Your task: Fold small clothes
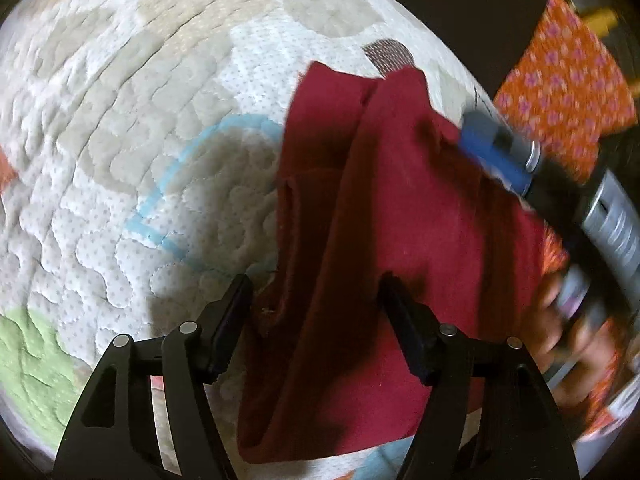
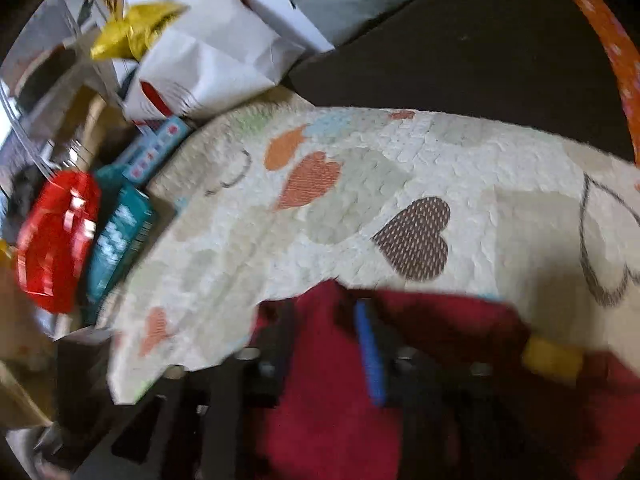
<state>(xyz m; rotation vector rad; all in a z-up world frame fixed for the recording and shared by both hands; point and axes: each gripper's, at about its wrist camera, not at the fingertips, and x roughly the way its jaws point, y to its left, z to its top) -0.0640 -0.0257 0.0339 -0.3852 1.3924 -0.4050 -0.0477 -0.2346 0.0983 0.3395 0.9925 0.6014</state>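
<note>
Left claw point(image 1: 316, 304) spread over dark red garment point(image 1: 400, 208) on heart-print quilt point(image 1: 120, 120); right claw point(image 2: 326, 328) spread, garment between its fingers.

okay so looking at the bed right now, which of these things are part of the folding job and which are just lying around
Part of the job:
dark red garment
left claw, open
right claw, open
quilted heart-print cover, the folding surface

Just lying about:
red shiny packet
teal box
white paper bag
gold wrapper
orange flowered cloth
</note>
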